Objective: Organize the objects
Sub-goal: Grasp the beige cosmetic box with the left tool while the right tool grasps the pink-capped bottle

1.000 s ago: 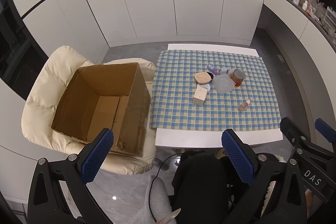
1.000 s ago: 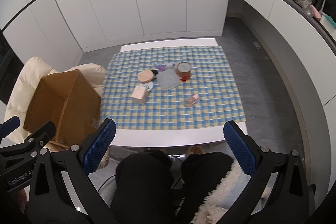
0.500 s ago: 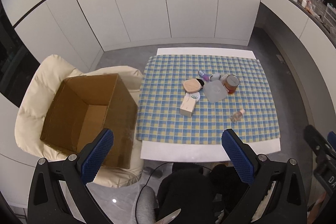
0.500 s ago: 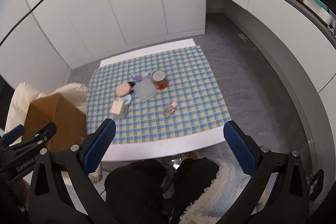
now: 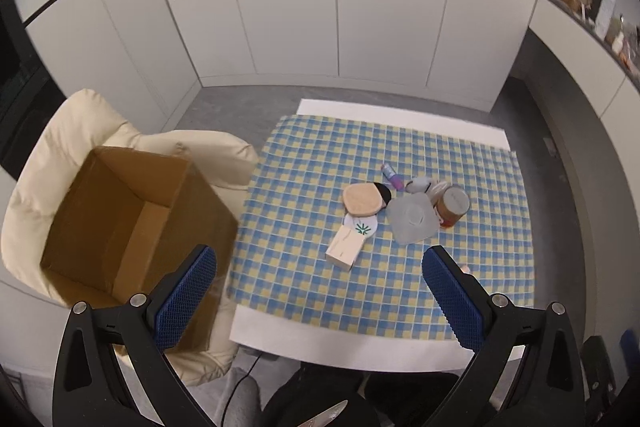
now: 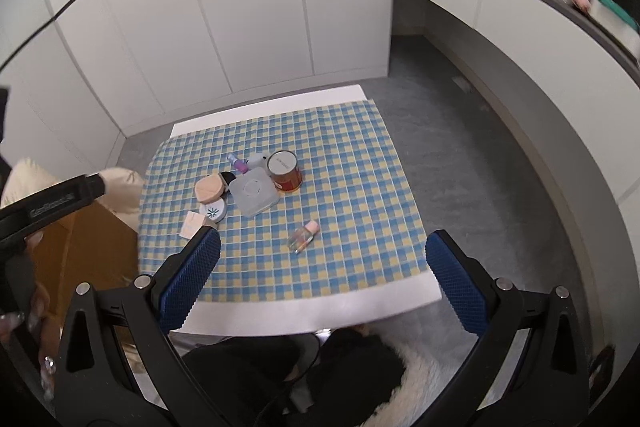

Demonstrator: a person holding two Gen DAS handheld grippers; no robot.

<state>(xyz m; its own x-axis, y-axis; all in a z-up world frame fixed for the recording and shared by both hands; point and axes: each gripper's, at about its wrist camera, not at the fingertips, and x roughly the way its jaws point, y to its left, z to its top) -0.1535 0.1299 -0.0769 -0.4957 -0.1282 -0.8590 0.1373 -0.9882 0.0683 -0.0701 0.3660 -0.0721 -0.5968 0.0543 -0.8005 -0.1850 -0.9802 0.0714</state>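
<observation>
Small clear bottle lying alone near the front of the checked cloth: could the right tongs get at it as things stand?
Probably yes. The small clear bottle lies apart from the cluster, nothing around it, and the right tongs are open and empty above the table.

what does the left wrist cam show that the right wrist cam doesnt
Only the left wrist view looks into the open cardboard box, whose visible inside looks bare, on the cream chair.

Only the right wrist view shows the whole small pink-capped bottle lying apart from the cluster, the left gripper's body and the hand holding it.

Both show the checked cloth, the tin, the grey square lid, the beige compact and the small carton. In each view, its own jaws stand open.
</observation>
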